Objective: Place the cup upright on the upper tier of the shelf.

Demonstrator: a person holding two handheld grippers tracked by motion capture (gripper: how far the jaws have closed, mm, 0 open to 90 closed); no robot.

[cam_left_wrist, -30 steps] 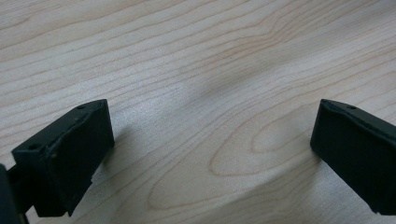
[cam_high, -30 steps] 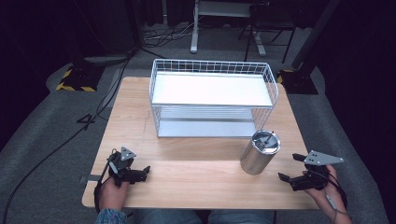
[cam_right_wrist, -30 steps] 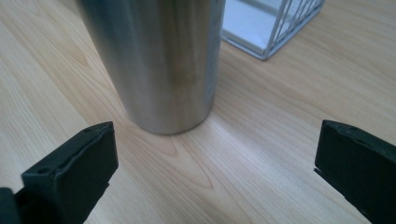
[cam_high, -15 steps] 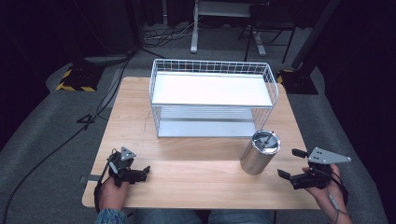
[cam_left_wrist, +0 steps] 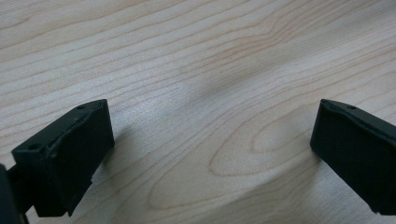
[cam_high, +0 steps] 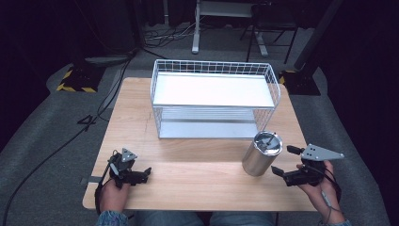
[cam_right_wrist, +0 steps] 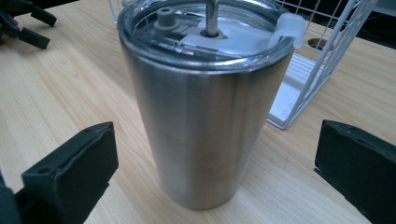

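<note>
A steel tumbler (cam_high: pixel 261 154) with a clear lid stands upright on the wooden table (cam_high: pixel 197 183), at the front right. My right gripper (cam_high: pixel 283 161) sits just to its right, open, jaws pointing at the cup. In the right gripper view the tumbler (cam_right_wrist: pixel 205 116) rises close ahead, centred between the wide-apart black jaws of the right gripper (cam_right_wrist: pixel 215 172), which do not touch it. My left gripper (cam_high: pixel 140 170) rests low at the front left, open. In its own view the left gripper (cam_left_wrist: pixel 212 135) has only bare wood between its jaws.
A white wire rack (cam_high: pixel 214 62) with two shelves stands at the back middle of the table, just behind the tumbler; its corner (cam_right_wrist: pixel 327 42) shows in the right gripper view. The other hand's gripper (cam_right_wrist: pixel 23 21) shows far off. Cables lie on the dark floor.
My right gripper has edged a little to the left, closer to the tumbler. The left gripper and the tumbler have not moved.
</note>
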